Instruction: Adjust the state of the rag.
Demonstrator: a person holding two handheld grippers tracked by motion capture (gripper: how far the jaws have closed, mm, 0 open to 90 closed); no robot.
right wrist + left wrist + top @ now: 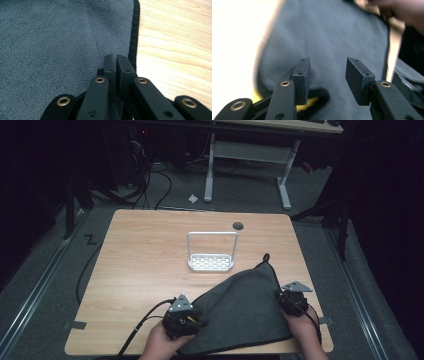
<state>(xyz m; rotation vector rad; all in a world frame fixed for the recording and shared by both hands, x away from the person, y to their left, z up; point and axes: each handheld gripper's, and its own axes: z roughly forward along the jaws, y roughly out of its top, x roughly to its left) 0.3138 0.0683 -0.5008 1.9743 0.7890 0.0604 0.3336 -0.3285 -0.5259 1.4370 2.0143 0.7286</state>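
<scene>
A dark grey cloth [240, 310] with a black hem lies bunched on the near right part of the wooden table [135, 270]. My left gripper [197, 322] is at the cloth's near left edge. In the left gripper view its jaws [327, 75] stand open just over the cloth [324, 32], with nothing pressed between the pads. My right gripper [282, 297] is at the cloth's right edge. In the right gripper view its jaws [116, 62] are shut together at the black hem of the cloth [50, 37], with fabric pinched between them.
A small white wire rack [211, 252] with a tall loop handle stands mid-table just beyond the cloth. A round cable hole [238, 225] sits near the far edge. Bare wood spreads over the left half. Another desk's legs [209, 170] stand on the floor beyond.
</scene>
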